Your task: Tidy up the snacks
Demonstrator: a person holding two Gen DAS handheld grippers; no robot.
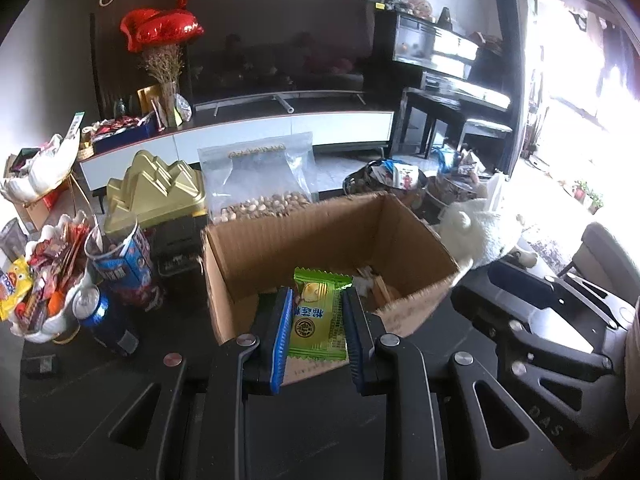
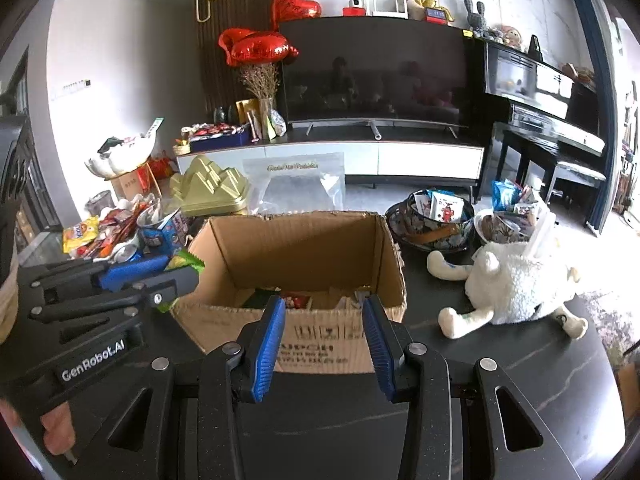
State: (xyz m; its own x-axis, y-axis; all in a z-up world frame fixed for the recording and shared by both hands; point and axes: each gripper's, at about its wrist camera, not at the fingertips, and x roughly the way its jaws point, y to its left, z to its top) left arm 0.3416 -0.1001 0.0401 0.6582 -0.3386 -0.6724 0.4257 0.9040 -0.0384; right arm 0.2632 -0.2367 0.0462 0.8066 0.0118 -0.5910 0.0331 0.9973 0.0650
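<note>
Your left claw (image 1: 316, 308) was clamped on the green snack packet (image 1: 318, 312), its long axis running along the fingers, held above the cardboard box's (image 1: 320, 232) near-left corner; your right claw (image 2: 325, 340) stood apart, empty, before the box's near wall.

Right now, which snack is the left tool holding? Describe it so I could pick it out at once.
Find the open cardboard box in the middle of the dark table. At its near left edge, the left tool is shut on a flat green packet. It is the only bright green wrapper there, with a yellow panel and a round emblem.
</note>
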